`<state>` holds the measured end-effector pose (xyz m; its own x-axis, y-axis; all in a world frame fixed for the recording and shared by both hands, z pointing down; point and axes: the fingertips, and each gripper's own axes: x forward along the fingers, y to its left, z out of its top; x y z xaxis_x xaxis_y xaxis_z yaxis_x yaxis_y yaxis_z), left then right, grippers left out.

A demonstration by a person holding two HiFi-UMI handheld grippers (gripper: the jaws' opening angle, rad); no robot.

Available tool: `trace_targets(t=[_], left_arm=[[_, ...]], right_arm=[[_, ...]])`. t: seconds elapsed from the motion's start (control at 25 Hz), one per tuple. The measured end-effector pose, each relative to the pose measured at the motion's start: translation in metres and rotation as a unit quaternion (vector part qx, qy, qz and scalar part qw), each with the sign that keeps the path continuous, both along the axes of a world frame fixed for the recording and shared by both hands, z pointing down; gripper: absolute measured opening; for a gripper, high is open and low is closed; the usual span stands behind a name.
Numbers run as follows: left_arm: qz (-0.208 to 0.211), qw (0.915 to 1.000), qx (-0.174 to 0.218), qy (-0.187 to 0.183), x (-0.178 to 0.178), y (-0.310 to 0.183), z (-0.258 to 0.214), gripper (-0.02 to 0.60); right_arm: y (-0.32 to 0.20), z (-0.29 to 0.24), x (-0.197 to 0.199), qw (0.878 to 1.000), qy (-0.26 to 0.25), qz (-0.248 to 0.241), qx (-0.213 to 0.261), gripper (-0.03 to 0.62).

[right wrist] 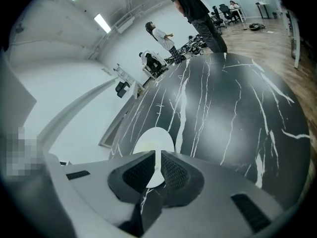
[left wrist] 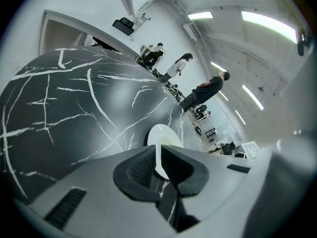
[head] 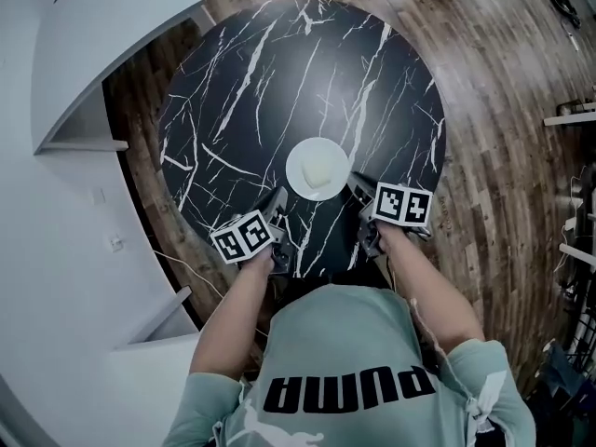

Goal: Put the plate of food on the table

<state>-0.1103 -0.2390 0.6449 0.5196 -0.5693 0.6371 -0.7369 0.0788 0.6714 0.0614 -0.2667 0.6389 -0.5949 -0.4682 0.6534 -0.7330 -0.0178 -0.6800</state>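
A round white plate [head: 317, 168] with a pale, creamy mound of food [head: 320, 171] on it sits over the near part of a round black desk [head: 279, 73], whose marble-look top has white veins. Whether the plate rests on the top or is held just above it cannot be told.

The left tongs [head: 277, 199] are closed on the plate's left rim; in the left gripper view the thin white edge is pinched between the two dark ribbed pads [left wrist: 141, 170]. The right tongs [head: 357, 186] clamp the opposite rim, and in the right gripper view the rim stands upright between the pressed pads [right wrist: 173, 171].

Each pair of tongs carries a white cube with black square markers [head: 242, 237].

The person's mint-green shirt [head: 345, 333] bears the word "PUMA" [head: 349, 389] in large black letters, seen upside down from the head view.

The desk stands on a brown wood-plank floor [head: 503, 110]. Several people [left wrist: 208, 89] stand far behind it.
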Motion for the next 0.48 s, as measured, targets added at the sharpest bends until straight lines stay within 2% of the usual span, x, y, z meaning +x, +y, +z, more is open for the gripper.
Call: trace_targets(t=[0.24,0.48], left_arm=[[0.025,0.9992,-0.012,0.028,0.017,0.055,-0.051,0.008],[0.055,0.9968,0.015,0.056,0.036,0.104,-0.099,0.006]], right_arm=[[0.051,-0.053,-0.012,1.0,-0.017,0.004,0.006,0.011],[0.113,-0.096,-0.023,0.999,-0.039,0.004,0.018,0.009]])
